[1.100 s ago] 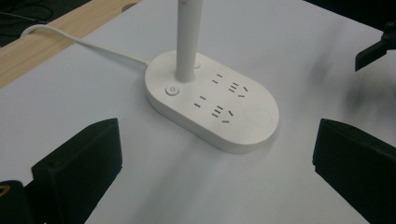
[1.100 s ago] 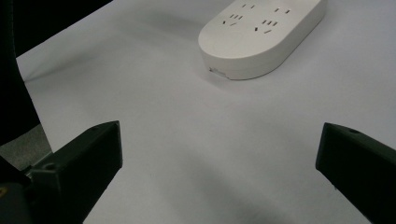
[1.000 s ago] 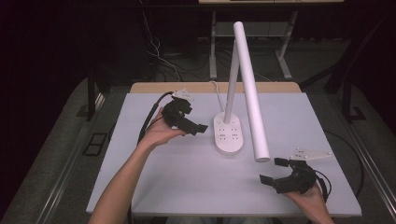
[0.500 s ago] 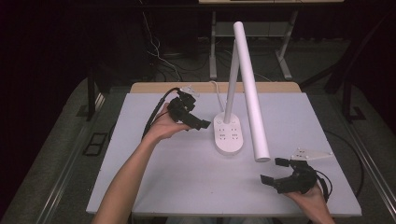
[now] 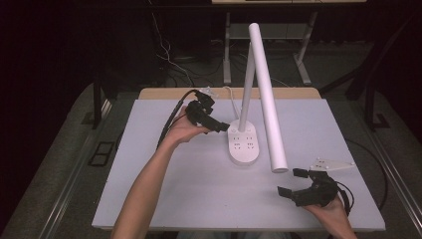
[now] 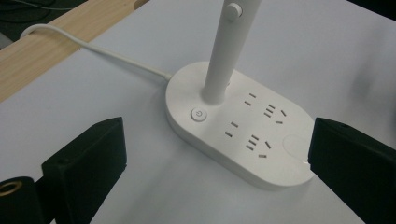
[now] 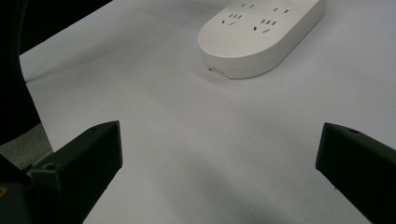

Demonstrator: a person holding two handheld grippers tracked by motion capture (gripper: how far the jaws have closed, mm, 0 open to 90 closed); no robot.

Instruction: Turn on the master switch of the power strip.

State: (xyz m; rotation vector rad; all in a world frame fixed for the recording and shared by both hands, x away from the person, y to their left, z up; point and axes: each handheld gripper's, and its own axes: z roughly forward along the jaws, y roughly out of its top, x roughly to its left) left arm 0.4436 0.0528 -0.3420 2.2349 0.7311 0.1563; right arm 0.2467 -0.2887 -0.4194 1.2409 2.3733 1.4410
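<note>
My right tool (image 5: 294, 182) waits near me, jaws wide, low over the white desk (image 5: 164, 199). Farther off, my left tool (image 5: 222, 126), also wide, hovers just beside the white oval lamp base with sockets (image 6: 243, 135) mid-desk. I judge I'm approaching; next, press its round power button (image 6: 198, 115).

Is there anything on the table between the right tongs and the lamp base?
Nothing: in the right gripper view, bare white tabletop runs from the open right tongs to the lamp base. The high view agrees.
</note>
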